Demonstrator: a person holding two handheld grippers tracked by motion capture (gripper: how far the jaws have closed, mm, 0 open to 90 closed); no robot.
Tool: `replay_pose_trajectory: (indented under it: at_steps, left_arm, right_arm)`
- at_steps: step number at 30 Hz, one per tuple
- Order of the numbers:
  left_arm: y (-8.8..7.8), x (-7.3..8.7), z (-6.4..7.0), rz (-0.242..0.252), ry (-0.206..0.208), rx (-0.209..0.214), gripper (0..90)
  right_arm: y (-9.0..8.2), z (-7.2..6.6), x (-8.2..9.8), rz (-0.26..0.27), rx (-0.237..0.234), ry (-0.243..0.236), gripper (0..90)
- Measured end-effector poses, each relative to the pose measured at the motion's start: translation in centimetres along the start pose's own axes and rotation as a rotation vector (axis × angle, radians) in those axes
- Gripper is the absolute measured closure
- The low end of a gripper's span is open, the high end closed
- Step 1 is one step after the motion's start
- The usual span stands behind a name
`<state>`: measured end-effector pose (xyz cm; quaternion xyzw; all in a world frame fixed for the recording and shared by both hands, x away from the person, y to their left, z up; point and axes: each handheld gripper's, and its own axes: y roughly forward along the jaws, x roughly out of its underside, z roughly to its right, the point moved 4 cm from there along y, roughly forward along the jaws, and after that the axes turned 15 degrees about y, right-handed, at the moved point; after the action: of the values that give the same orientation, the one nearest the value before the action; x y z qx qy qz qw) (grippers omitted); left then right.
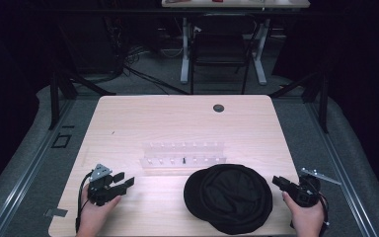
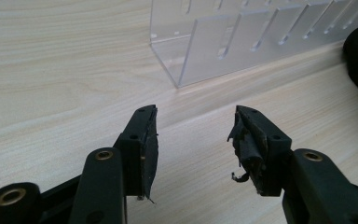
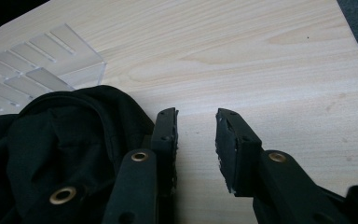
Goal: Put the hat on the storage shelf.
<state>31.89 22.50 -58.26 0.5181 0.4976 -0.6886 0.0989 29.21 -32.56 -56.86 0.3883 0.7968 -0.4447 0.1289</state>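
Note:
A black cap (image 1: 229, 196) lies on the wooden table (image 1: 177, 123) near its front edge, right of centre. Behind it stands a clear acrylic rack (image 1: 183, 153) with several slots; a small dark item sits in one slot. My left gripper (image 1: 127, 182) rests at the front left, open and empty, pointing toward the rack (image 2: 242, 42). In its own view the left gripper (image 2: 193, 135) has bare table between its jaws. My right gripper (image 1: 278, 180) is at the front right, open, just beside the cap's edge (image 3: 65, 140). The right gripper (image 3: 196, 128) holds nothing.
A round dark grommet (image 1: 218, 107) sits near the table's far edge. Beyond the table stand a black chair (image 1: 222, 49) and a white-legged desk (image 1: 185, 49). Grey floor and metal rails flank both sides.

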Motion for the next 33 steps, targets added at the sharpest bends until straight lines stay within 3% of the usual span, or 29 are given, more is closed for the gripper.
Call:
replay_pose_trajectory:
  at_steps: [11, 17, 23, 28, 33]
  left_arm:
    - [-0.3, -0.1, 0.5, 0.004, 0.026, 0.001, 49.7]
    - [-0.5, 0.1, 0.4, -0.008, 0.037, -0.009, 49.8]
    - [-0.6, 0.3, 0.4, -0.011, 0.020, -0.013, 50.8]
    - [-0.6, 0.3, 0.6, -0.009, 0.025, -0.008, 51.2]
    - [-0.6, 0.4, 0.6, -0.015, 0.032, -0.009, 51.2]
  right_arm:
    - [-0.1, -0.1, 0.0, -0.040, -0.002, 0.001, 68.5]
    - [-0.3, -1.3, 0.0, -0.057, -0.012, -0.027, 68.8]
    - [-1.3, -2.0, -0.5, -0.060, -0.008, -0.049, 70.3]
    - [-1.9, -3.1, -1.1, -0.106, -0.035, -0.042, 70.2]
    - [-1.9, -4.0, -1.1, -0.179, 0.008, -0.104, 70.0]
